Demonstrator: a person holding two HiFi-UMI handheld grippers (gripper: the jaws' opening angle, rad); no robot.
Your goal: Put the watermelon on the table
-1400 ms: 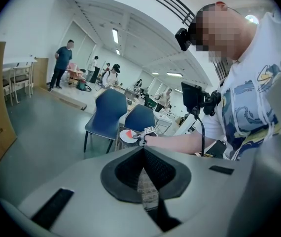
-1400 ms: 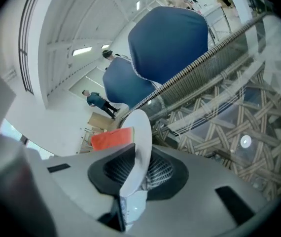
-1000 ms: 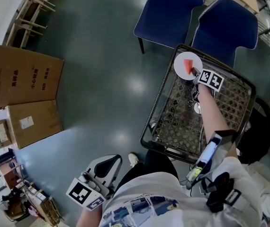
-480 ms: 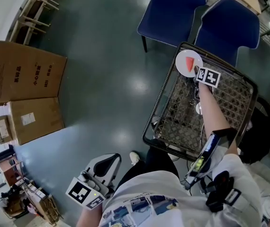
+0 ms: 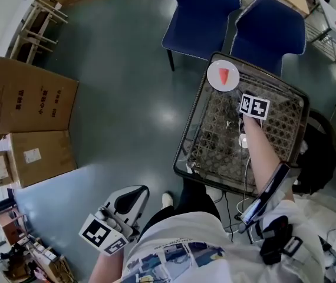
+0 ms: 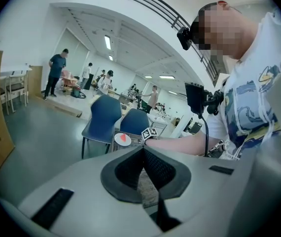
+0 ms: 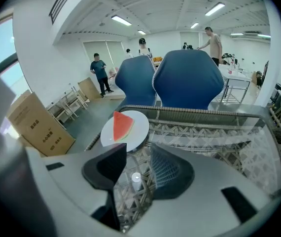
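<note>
Grey floor [image 5: 127,99], two blue chairs [image 5: 200,16], cardboard boxes [image 5: 26,96], ceiling strip lights [image 7: 121,20]

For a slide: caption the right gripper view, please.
Watermelon slice on a white plate at a corner of the wicker table, blue chairs behind.

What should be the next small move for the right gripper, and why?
Probably draw the right gripper back and away from the plate. The watermelon slice already lies on the plate, which stands at the far corner of the table. The gripper's jaws, closing slightly now, are apart with nothing between them, so the placing looks done.
</note>
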